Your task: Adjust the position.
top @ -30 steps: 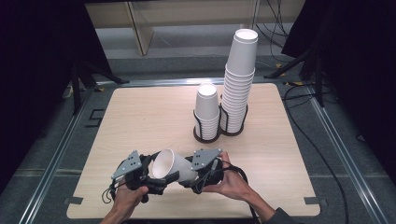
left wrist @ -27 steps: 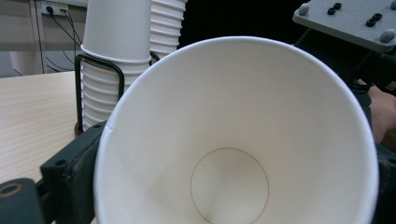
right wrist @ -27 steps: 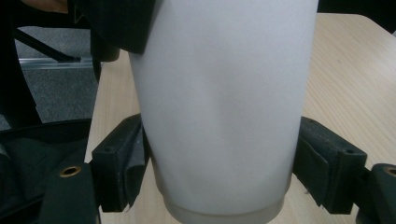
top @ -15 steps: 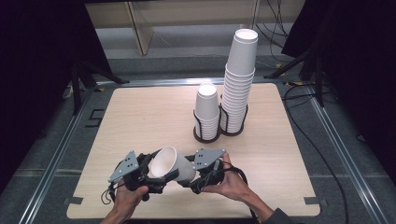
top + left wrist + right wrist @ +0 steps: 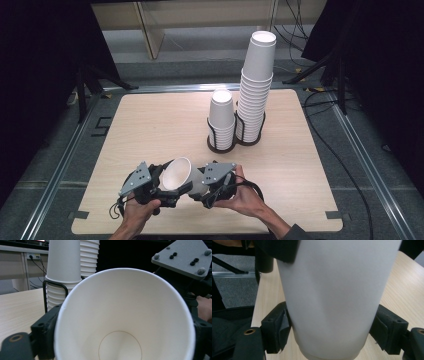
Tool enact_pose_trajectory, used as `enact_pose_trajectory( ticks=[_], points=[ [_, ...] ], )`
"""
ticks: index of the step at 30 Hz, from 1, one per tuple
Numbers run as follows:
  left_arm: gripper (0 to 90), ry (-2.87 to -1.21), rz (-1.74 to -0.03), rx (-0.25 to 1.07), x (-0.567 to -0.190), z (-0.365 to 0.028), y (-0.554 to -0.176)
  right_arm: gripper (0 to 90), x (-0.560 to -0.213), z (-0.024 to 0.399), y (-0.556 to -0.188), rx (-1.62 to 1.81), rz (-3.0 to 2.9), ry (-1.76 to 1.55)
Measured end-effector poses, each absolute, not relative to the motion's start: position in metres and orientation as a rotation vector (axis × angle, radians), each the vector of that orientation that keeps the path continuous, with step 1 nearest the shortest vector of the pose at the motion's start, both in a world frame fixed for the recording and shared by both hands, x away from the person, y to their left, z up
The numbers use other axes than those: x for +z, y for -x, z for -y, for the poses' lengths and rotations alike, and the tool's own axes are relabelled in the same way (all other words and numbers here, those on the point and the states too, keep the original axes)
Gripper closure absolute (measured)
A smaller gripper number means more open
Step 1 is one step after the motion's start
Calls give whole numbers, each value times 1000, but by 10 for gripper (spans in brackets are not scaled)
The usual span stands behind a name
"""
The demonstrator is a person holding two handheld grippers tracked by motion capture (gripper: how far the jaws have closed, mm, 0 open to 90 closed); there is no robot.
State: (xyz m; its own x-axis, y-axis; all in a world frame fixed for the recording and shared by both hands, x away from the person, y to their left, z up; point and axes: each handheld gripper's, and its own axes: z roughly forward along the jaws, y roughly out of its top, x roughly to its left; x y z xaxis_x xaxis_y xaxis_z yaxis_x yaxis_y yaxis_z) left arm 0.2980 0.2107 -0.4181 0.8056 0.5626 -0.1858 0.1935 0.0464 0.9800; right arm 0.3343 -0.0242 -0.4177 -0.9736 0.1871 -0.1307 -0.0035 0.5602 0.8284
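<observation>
Two cup stacks [image 5: 250, 95] stand well beyond the cup [image 5: 179, 175]; right jaws clamp it, left jaws' state unclear.

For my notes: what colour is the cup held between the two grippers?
Plain white cup, inside and out; clearest in the left gripper view.

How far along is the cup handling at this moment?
Done: one paper cup is off the stacks, held over the table's near edge. In hand: the right gripper clamps its base; the left gripper's jaws, just reopening, sit at its rim. Left: both holder stacks remain.
</observation>
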Motion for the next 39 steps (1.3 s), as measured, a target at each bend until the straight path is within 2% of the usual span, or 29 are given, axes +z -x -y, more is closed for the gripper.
enact_pose_trajectory(
  ticks=[4,14,22,39],
  points=[
    [58,-1514,-621,310,-417,-211,-296,261,-417,28,-334,1428,-2555,-122],
    [67,-1497,-628,296,-419,-210,-297,260,-415,37,-340,1556,-2495,-213],
    [83,-1488,-631,305,-420,-209,-296,257,-420,28,-337,1591,-2517,-238],
    [164,-1496,-618,322,-424,-212,-298,212,-428,29,-342,1599,-2575,-286]
  ],
)
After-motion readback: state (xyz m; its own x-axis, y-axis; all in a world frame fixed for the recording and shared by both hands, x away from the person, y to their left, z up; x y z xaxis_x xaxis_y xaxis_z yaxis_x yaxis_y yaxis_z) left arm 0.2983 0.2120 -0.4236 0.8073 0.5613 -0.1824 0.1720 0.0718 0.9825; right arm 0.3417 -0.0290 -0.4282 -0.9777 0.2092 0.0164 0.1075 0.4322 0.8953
